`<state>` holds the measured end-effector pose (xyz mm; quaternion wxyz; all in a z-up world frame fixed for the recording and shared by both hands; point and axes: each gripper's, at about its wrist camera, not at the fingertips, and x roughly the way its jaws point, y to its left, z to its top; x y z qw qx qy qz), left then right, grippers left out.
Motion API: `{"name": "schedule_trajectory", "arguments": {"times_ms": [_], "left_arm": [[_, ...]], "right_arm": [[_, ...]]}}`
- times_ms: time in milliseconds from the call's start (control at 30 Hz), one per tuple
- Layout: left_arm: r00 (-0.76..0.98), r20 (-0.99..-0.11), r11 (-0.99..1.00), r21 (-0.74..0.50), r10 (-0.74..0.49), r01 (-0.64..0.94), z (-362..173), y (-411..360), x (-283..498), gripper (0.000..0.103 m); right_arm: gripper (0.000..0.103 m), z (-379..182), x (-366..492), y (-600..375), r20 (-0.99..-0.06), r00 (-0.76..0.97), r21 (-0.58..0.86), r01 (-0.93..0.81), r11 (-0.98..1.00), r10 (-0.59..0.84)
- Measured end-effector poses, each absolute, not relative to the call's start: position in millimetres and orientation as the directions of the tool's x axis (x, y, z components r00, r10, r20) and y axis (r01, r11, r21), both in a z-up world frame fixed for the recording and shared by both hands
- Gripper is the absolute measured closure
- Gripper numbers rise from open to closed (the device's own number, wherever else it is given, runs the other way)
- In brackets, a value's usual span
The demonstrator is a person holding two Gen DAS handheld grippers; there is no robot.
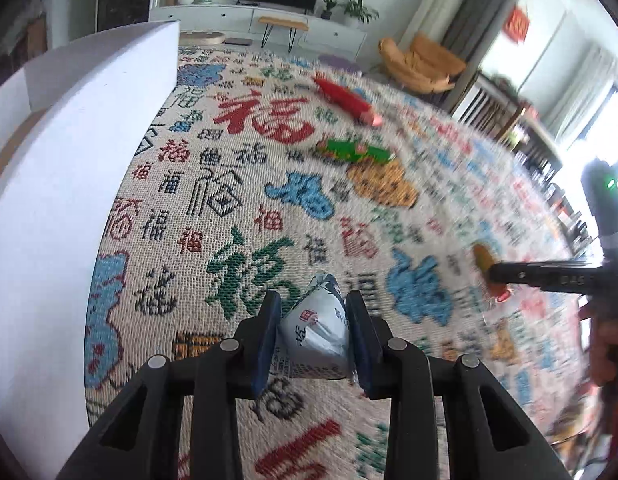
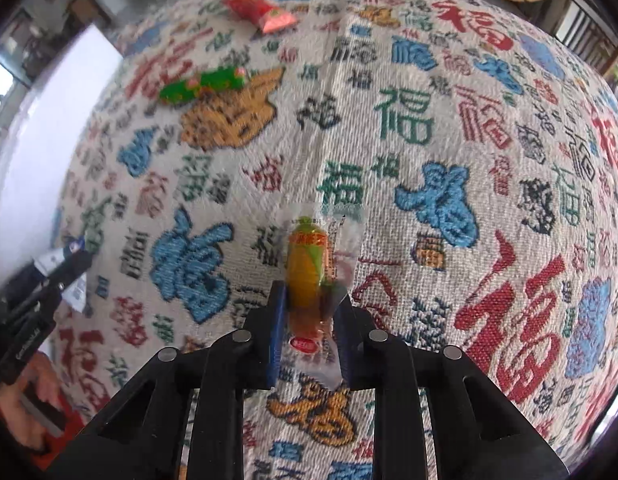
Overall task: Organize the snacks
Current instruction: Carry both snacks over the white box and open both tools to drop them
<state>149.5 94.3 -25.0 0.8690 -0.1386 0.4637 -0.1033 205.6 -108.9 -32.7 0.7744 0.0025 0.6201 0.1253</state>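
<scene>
My left gripper [image 1: 313, 304] is shut on a white and grey snack packet [image 1: 315, 330], held above the patterned cloth next to a white box [image 1: 81, 152]. My right gripper [image 2: 311, 296] is shut on a yellow-orange snack stick in clear wrap [image 2: 309, 264]; it shows at the right of the left wrist view [image 1: 489, 270]. A red snack packet [image 1: 347, 100] and a green snack packet [image 1: 355, 150] lie on the cloth further off; they also show in the right wrist view as the red packet [image 2: 261, 12] and the green packet [image 2: 201, 84].
The patterned cloth [image 1: 237, 200] covers the whole work surface. The white box wall fills the left side and shows at the left of the right wrist view [image 2: 37, 128]. The left gripper with its packet [image 2: 57, 268] is at the left edge there. Furniture stands behind.
</scene>
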Motion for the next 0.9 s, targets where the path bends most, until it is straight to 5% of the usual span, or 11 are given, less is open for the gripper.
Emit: {"name": "schedule_trajectory", "arguments": {"times_ms": [300,533,700,733,767,833,900], "left_arm": [[0.713,-0.575,0.86,-0.505,-0.402,0.078,81.0,154.6,100.7,0.07],[0.809,-0.554,0.896,-0.437,-0.196,-0.082,130.7,263.3,63.4,0.07],[0.76,-0.649,0.908,-0.292,0.044,-0.301,114.5,327.2,44.5,0.068],[0.731,-0.674,0.904,-0.244,0.102,-0.351,107.3,334.1,41.8,0.058],[0.7,-0.698,0.897,-0.201,0.152,-0.395,99.3,341.5,40.3,0.034],[0.654,-0.719,0.874,-0.139,0.235,-0.466,86.1,351.6,34.1,0.012],[0.655,-0.708,0.865,-0.126,0.264,-0.485,77.5,351.8,26.2,0.011]], "right_arm": [[0.096,64.5,185.3,-63.3,-0.804,0.235,0.474,-0.3,0.828,0.546],[0.096,141.0,169.8,68.7,-0.659,0.167,0.581,-0.506,0.638,0.733],[0.095,161.3,149.4,162.5,-0.615,0.076,0.594,-0.611,0.524,0.785],[0.089,160.0,144.0,179.5,-0.627,0.063,0.573,-0.638,0.514,0.777],[0.077,158.3,139.0,192.2,-0.649,0.069,0.541,-0.659,0.523,0.758],[0.042,157.2,132.1,199.4,-0.661,0.101,0.497,-0.684,0.534,0.744],[0.036,160.4,128.1,188.4,-0.647,0.185,0.435,-0.708,0.557,0.74]]}}
